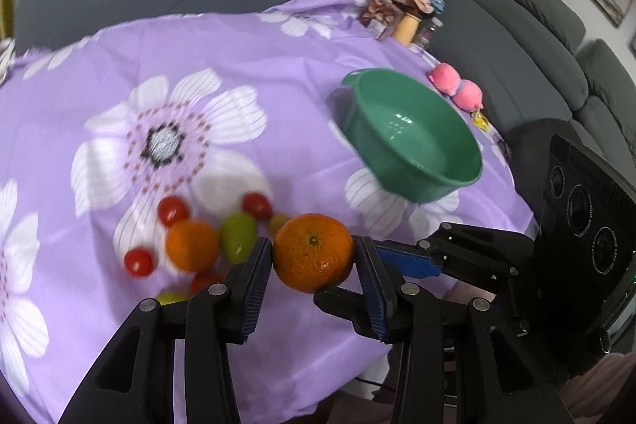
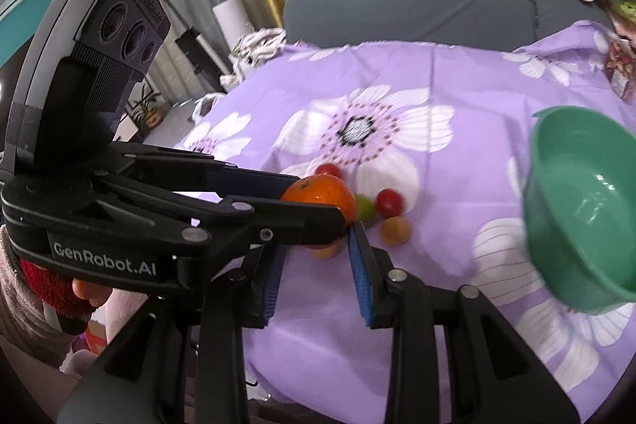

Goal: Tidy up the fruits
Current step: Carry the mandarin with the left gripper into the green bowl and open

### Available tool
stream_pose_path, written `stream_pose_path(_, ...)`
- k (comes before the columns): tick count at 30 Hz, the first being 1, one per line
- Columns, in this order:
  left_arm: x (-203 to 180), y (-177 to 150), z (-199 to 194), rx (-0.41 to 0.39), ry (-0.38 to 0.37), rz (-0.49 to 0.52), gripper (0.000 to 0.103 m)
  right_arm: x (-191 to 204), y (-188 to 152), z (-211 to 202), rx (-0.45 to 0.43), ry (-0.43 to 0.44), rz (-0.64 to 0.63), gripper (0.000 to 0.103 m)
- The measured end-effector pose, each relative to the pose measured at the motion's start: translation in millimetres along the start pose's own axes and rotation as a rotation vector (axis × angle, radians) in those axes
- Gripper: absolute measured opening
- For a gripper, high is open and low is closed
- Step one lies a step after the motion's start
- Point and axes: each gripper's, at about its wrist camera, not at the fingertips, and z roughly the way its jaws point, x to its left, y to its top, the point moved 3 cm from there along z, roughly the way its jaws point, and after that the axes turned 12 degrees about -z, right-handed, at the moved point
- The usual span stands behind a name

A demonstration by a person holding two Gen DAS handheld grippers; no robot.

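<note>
Right, left gripper [image 1: 314, 245] is pinching an orange [image 1: 313, 259], one pad on each side, stem end facing the camera. Grip looks square and centred on the fruit. Can't tell whether the orange is clear of the cloth.

Right gripper [image 2: 318, 257] is holding nothing: blue pads sit narrowly apart with only purple cloth [image 2: 437, 74] showing through the gap. It sits just right of the left gripper. In the right wrist view the left gripper's fingers cross in front of the right gripper's tips, with the orange just ahead of them.

Loose fruit is on the tabletop, left of and just beyond the left gripper:
- a second orange [image 1: 192, 245], just left of the left pad
- a green fruit [image 1: 237, 237], between that orange and the left pad
- three cherry tomatoes: one [image 1: 173, 210] beyond the second orange, one [image 1: 257, 204] beyond the green fruit, one [image 1: 138, 262] furthest left
- more fruit tucked partly behind the left finger, too blurred to identify

Green bowl [image 1: 413, 146] is beyond and right of both grippers, nothing inside it, well apart from the fruit cluster. A pink soft toy [image 1: 457, 86] lies beyond the bowl near the tabletop edge.

A person's hand [image 2: 87, 291] with a red cuff shows under the left gripper body.
</note>
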Motion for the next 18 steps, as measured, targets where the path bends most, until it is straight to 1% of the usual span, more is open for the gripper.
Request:
stream_pose_path(5, -27.2, 18.1, 12.2, 0.000, -0.015, 0.063, 0.043, -23.4, 1.6, -16.0, -0.038, -0.050, 0.023, 0.032)
stream_pose_path(13, -73.5, 49.3, 41.4, 0.024, -0.058, 0.163, 0.043, -69.0, 1.3, -40.7, -0.087, -0.157, 0.084, 0.032)
stream_pose_path(18, -98.5, 64.0, 64.3, 0.061, -0.087, 0.215, 0.043, -101.7, -3.3, -49.9, -0.099, -0.214, 0.136, 0.032)
